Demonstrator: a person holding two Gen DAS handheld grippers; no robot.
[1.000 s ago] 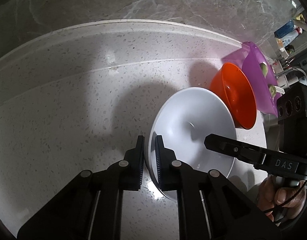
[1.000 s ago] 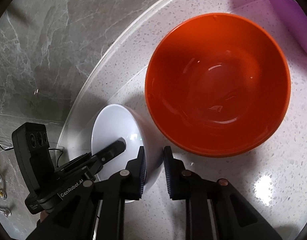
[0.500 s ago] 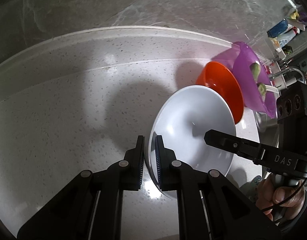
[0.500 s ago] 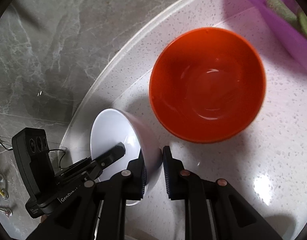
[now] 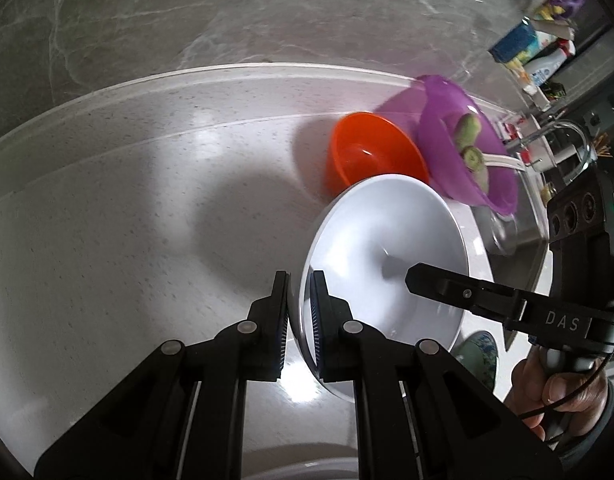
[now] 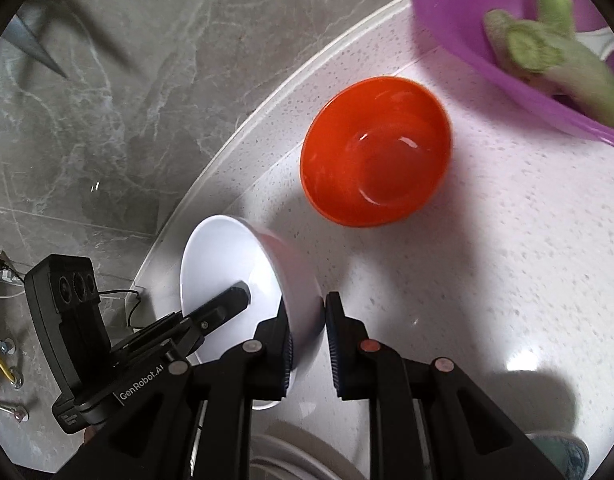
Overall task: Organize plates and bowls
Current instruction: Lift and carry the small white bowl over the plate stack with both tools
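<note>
White bowl (image 5: 383, 256) carried clear of the speckled surface (image 5: 127, 240), pinched at opposite rim edges: left tool (image 5: 299, 312) clamped on its near rim, right tool (image 6: 307, 320) clamped on the far side. The orange bowl (image 6: 375, 152) lies ahead of both tools, nearer the right one (empty, upright). The white bowl is plain, glossy, tilted and empty.

A white speckled countertop (image 6: 487, 240) with a raised lip along its back edge meets a grey marbled wall. An orange bowl (image 6: 375, 152) sits upright on it near that back edge, and a purple basin (image 6: 467, 28) holding green vegetables stands just beside it.
</note>
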